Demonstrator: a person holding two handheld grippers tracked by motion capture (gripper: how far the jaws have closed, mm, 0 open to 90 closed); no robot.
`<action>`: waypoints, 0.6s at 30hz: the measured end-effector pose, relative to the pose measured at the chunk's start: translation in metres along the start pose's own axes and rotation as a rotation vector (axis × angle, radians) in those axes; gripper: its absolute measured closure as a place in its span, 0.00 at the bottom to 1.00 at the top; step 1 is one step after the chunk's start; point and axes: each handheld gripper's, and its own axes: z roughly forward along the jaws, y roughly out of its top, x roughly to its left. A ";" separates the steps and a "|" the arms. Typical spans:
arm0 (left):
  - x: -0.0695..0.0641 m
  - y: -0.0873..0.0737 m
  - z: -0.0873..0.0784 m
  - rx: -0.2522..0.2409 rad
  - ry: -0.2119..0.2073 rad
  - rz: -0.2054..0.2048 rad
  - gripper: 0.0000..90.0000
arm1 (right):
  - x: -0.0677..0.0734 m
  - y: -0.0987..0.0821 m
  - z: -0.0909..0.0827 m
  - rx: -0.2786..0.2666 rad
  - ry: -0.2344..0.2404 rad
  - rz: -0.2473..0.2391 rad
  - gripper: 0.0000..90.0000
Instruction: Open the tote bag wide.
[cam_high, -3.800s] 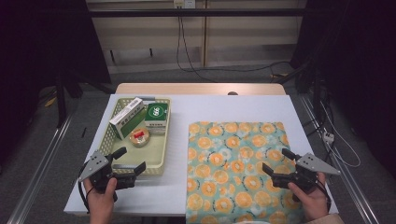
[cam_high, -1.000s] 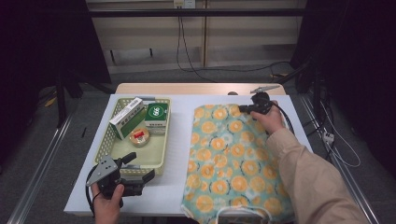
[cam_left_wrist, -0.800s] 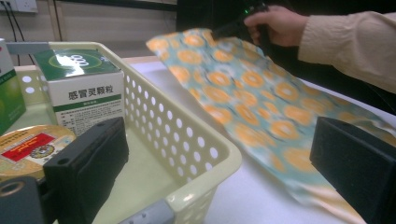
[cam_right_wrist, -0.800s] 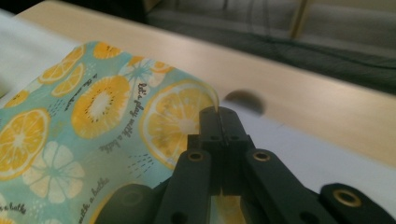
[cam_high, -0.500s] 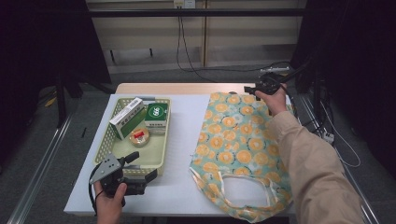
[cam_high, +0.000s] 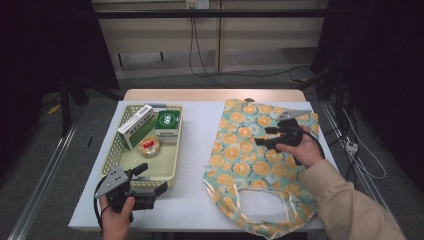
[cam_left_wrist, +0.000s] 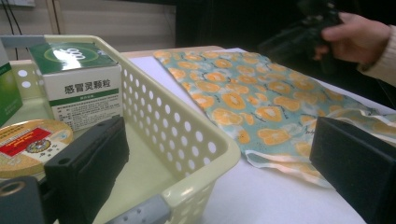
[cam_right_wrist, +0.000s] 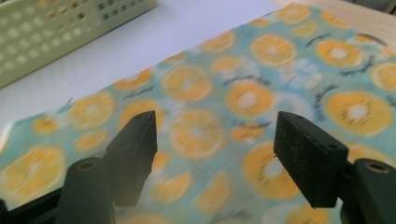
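Note:
A teal cloth bag (cam_high: 250, 155) printed with orange slices lies flat on the right half of the white table, its handles at the near edge. My right gripper (cam_high: 265, 136) hovers just above the bag's far half. Its jaws have just been opening, and in the right gripper view (cam_right_wrist: 217, 135) they stand apart with only the cloth (cam_right_wrist: 201, 93) below them. My left gripper (cam_high: 154, 177) rests open at the near left. In the left gripper view (cam_left_wrist: 219, 172) its jaws straddle the near corner of the pale basket (cam_left_wrist: 187, 135) without touching it.
The perforated basket (cam_high: 170, 172) holds a white-and-green box (cam_high: 136, 126), a green-topped box (cam_high: 167, 125) and a round tin (cam_high: 149, 146). A strip of bare white table (cam_high: 195, 145) separates the basket from the bag. Cables and a dark floor surround the table.
The right gripper dragged the bag's end to the far side of the table, let go and drew back toward me over the cloth. The left gripper has not moved.

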 end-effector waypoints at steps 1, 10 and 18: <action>0.000 -0.001 -0.001 0.000 0.003 0.000 0.05 | 0.006 -0.005 -0.004 0.000 0.004 -0.004 0.31; -0.007 0.000 -0.006 0.003 0.005 0.018 0.04 | 0.060 -0.051 -0.020 0.013 0.071 -0.064 0.39; -0.010 0.001 0.000 0.025 -0.006 0.037 0.05 | 0.088 -0.074 -0.016 0.085 0.111 -0.146 0.40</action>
